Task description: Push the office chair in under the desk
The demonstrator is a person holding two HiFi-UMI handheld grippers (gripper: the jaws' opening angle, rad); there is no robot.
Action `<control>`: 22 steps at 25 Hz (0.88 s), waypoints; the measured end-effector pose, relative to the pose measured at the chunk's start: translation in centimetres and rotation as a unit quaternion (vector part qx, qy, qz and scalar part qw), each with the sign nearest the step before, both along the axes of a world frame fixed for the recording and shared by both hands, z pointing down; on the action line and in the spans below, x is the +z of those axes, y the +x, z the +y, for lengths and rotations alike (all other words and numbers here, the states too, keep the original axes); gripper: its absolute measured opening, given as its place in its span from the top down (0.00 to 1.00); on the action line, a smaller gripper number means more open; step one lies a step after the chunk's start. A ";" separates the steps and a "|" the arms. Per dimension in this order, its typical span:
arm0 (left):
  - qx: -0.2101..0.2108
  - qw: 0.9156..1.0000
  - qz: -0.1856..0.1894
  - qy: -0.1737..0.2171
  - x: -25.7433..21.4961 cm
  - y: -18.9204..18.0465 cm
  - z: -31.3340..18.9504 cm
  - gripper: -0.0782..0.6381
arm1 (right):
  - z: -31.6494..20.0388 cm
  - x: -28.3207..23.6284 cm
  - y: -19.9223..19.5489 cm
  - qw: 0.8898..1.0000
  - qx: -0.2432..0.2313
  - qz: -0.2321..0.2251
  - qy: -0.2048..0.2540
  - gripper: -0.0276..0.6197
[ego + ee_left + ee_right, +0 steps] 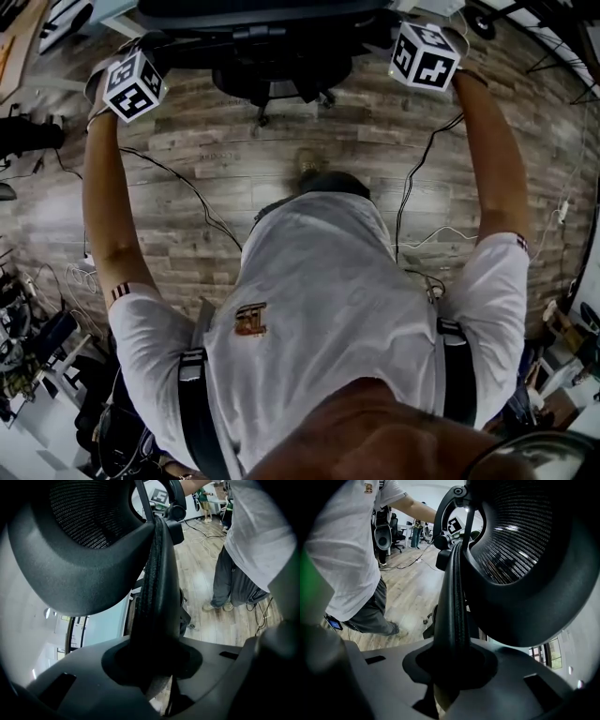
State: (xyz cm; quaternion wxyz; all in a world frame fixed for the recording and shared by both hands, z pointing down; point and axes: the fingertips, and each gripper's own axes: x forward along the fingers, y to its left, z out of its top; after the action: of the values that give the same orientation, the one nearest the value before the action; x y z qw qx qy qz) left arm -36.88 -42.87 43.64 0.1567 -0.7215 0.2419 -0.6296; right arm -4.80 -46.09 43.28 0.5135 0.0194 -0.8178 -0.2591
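Note:
The black office chair (272,52) stands at the top of the head view, its wheeled base (281,94) on the wood floor. My left gripper (133,82) is at the chair back's left side and my right gripper (424,56) at its right side, both arms stretched forward. In the left gripper view the padded rim of the backrest (159,588) runs between the jaws of the left gripper (157,670), which pinch it. The right gripper (450,667) pinches the opposite rim (452,592) in the same way. The mesh headrest (89,522) (511,541) looms beside each rim.
Black cables (187,187) (412,178) trail across the floor on both sides of me. My shoe (309,161) is just behind the chair base. Clutter (37,356) lies at the lower left. More chairs (386,534) stand far back. A pale surface (103,11) shows at the top left.

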 end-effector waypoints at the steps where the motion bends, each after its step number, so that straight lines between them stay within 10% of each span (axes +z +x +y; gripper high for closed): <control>1: 0.000 1.000 0.000 -0.001 0.0 0.0 -0.7 0.72 | -0.7 0.0 0.0 1.000 -0.002 0.000 0.000 0.82; 22: 0.012 1.000 -0.009 -0.002 0.3 -1.1 -13.4 0.72 | -12.6 0.4 -0.8 1.000 0.021 0.007 -0.001 0.82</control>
State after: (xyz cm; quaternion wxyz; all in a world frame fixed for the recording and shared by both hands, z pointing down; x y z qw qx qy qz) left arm -38.02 -56.29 43.90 0.1652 -0.7192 0.2302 -0.6344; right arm -5.60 -58.68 43.70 0.5246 0.0345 -0.8140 -0.2472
